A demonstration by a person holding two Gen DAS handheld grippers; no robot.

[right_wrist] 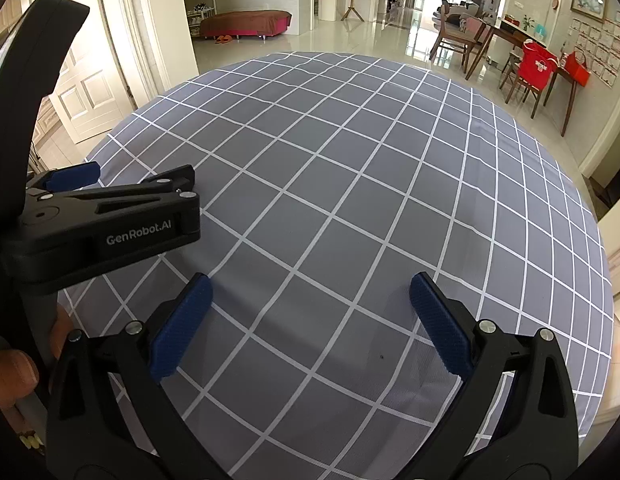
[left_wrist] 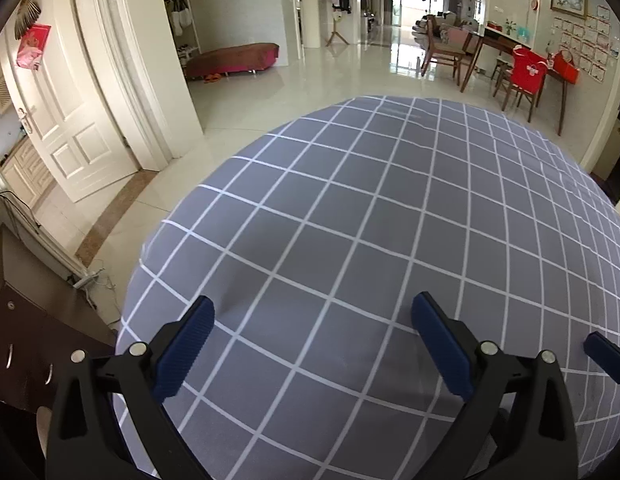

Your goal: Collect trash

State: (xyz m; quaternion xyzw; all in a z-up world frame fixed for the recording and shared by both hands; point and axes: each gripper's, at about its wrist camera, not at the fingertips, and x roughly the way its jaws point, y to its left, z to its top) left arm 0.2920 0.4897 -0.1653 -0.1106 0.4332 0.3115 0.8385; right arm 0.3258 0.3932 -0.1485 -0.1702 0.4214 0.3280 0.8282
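A table under a grey cloth with white checks (left_wrist: 349,220) (right_wrist: 349,160) fills both views, and no trash shows on it apart from a tiny dark speck (right_wrist: 381,357). My left gripper (left_wrist: 313,312) hangs over the cloth's near left part, open, with only cloth between its blue pads. My right gripper (right_wrist: 310,288) stands open wide over the near middle, nothing between its pads. The left gripper's black housing (right_wrist: 110,220) lies just to the left of the right gripper. One blue finger of the right gripper (left_wrist: 605,354) shows at the left wrist view's right edge.
A hand (right_wrist: 14,372) holds the left tool's handle. A dark cabinet with drawers (left_wrist: 26,344) stands left of the table. Past the table lie shiny floor tiles (left_wrist: 310,80), a white door (left_wrist: 58,112), a red bench (left_wrist: 234,58), and wooden chairs and a desk (left_wrist: 505,60).
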